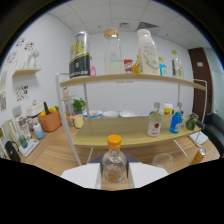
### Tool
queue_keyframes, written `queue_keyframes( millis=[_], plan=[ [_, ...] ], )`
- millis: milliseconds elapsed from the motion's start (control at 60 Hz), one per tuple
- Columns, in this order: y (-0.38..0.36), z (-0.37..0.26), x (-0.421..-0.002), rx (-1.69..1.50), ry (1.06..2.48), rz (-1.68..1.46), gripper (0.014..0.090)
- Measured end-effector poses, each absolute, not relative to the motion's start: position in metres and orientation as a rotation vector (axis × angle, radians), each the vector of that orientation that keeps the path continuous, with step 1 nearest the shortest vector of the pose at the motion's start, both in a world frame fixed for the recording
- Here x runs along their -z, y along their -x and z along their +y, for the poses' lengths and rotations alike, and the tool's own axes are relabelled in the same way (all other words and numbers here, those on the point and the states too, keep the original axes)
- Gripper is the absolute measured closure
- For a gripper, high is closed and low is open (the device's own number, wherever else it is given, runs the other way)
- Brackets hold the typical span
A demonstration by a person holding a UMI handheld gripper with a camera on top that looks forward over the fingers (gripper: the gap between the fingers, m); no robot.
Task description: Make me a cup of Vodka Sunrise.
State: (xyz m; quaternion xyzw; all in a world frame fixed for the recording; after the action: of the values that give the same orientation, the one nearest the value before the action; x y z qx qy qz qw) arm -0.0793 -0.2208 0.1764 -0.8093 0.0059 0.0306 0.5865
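Nearest, jaws pinching a clear orange-capped bottle above the bench, empty glass just beside it near the shelf rack; nothing poured, mixing all ahead.

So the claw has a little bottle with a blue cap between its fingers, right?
Not quite. The gripper view shows the little clear bottle between the fingers of the claw, but its cap is orange-yellow, not blue. The blue thing is a different bottle, standing farther off on the lower shelf.
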Motion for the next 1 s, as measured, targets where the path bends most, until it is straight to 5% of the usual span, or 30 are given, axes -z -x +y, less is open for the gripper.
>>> queue_keyframes(
  millis=[467, 950, 1000],
  plan=[
    [0.069, -0.191, -0.038, -0.004, 2.064, 0.095, 0.0692],
    [0.075, -0.194, -0.019, 0.002, 2.139, -0.020, 0.0675],
    [0.076, -0.197, -0.019, -0.010, 2.141, -0.038, 0.0626]
  ],
)
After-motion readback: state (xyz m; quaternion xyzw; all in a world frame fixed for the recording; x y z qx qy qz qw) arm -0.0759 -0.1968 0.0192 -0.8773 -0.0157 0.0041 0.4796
